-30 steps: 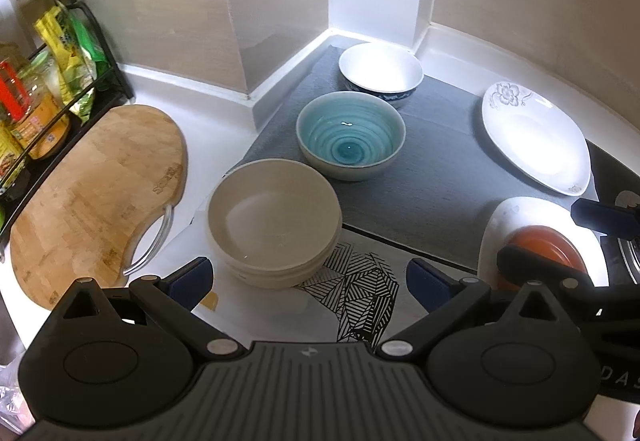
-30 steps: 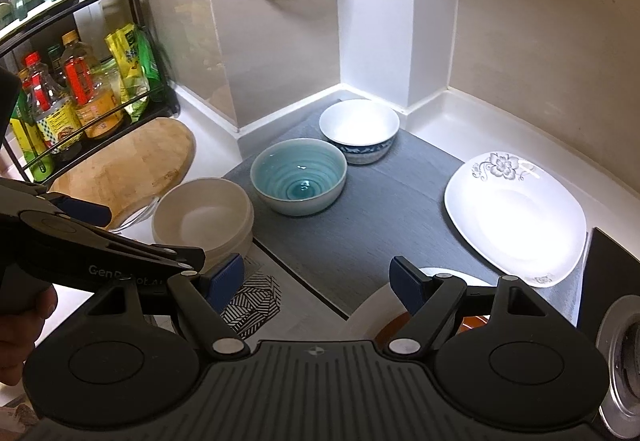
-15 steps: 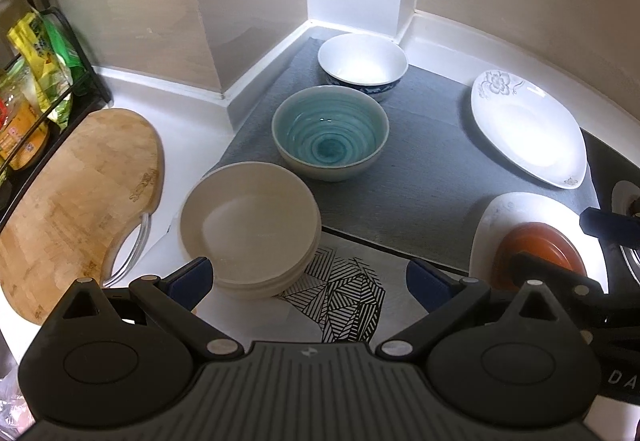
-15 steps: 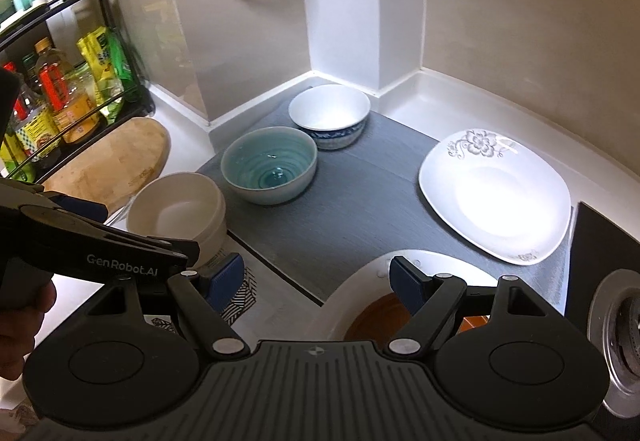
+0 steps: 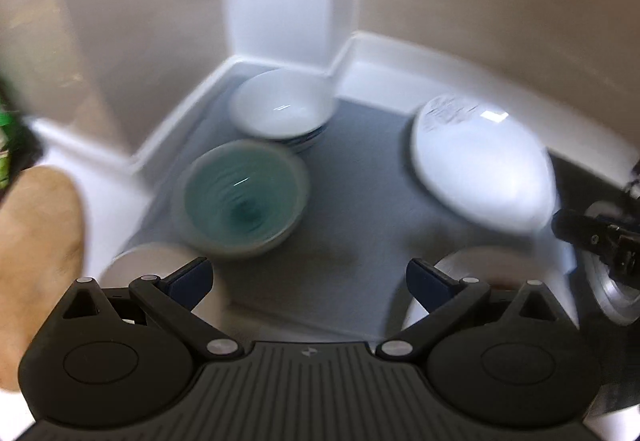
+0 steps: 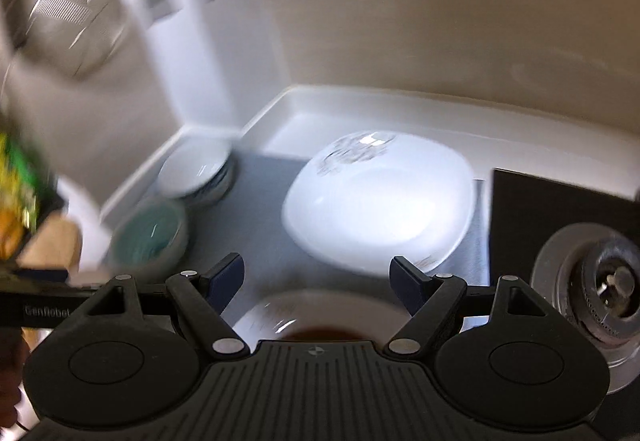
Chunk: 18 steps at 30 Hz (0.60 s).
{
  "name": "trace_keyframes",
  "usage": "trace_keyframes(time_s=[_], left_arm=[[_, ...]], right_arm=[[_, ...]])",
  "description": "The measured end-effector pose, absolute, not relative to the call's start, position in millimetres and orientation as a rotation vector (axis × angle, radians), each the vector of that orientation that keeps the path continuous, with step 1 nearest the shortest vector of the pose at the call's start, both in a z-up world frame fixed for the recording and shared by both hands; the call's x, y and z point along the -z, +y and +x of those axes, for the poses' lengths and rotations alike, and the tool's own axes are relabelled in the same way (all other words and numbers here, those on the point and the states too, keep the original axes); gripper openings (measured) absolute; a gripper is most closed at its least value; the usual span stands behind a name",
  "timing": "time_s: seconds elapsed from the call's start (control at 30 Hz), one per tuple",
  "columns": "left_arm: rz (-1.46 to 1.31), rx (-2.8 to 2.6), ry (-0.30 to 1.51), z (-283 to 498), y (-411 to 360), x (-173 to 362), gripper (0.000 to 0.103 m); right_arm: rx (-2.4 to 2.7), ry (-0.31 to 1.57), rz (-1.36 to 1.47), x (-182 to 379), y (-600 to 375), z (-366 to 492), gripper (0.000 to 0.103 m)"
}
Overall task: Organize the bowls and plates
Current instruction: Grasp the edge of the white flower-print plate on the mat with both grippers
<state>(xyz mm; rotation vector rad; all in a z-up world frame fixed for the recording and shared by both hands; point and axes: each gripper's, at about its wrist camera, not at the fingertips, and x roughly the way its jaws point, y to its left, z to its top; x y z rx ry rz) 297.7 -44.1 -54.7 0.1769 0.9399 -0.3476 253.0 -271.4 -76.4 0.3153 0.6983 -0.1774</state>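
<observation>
Ceramic is lying all across the grey mat (image 5: 360, 209), and both views are smearing, so a fast sweep could, I judge, be clipping a rim. Going left to right: the board (image 5: 36, 241) is sitting at the far left; the beige bowls (image 5: 160, 265) are lying just under the left gripper (image 5: 308, 277), whose jaws are gaping wide on nothing; the teal bowl (image 5: 244, 201) is sitting near the white bowl (image 5: 280, 107) in the corner. The flowered plate (image 6: 380, 201) is resting right of them. The right gripper (image 6: 316, 273), also spread and empty, is hovering over the near plate (image 6: 280, 309) carrying a brown dish. The burner (image 6: 596, 281) is crowding the right edge.
</observation>
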Motion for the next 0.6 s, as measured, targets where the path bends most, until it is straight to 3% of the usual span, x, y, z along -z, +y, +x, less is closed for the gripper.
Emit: trace_keyframes(time_s=[0.3,0.6], left_arm=[[0.061,0.47,1.049,368,-114,97,0.103],[0.088,0.488,1.095,406,-147,139,0.103]], right_arm=[[0.208,0.698,0.628,129,-359,269,0.081],[0.214,0.782,0.702,175,-379,292,0.075]])
